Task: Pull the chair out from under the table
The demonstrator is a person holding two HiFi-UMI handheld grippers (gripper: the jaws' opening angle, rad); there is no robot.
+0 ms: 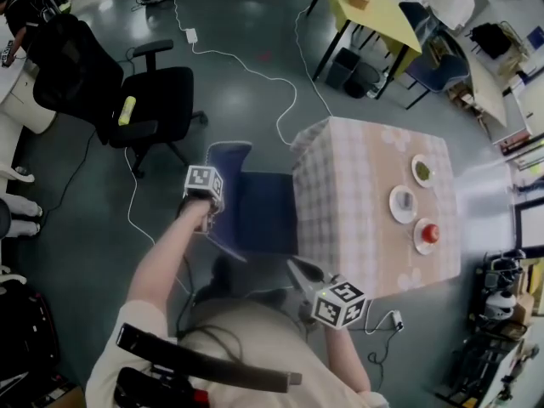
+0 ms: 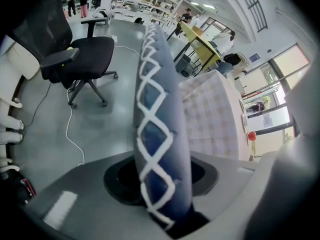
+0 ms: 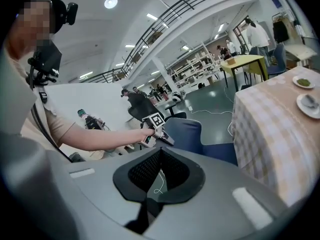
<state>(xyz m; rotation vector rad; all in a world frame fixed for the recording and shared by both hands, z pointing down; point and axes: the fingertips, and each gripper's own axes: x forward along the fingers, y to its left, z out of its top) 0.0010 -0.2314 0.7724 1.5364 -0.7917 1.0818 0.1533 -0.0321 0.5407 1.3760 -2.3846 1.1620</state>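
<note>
Backrest of the blue chair (image 1: 259, 215) is clamped in your left gripper (image 1: 212, 202): in the left gripper view its white-stitched edge runs straight up between the jaws, and they press on it from both sides. The chair stands at the side of the bench (image 1: 340, 194), its seat reaching up to the hanging checked cloth and its backrest towards you. Your right gripper (image 1: 304, 272) hangs free just beside the bench's near corner, jaws together with nothing in them. Three small plates (image 1: 403, 203) stand on the bench top, one carrying something red. A black office chair (image 1: 144, 100) stands well apart on the floor, with a white cable (image 1: 255, 70) lying near it.
</note>
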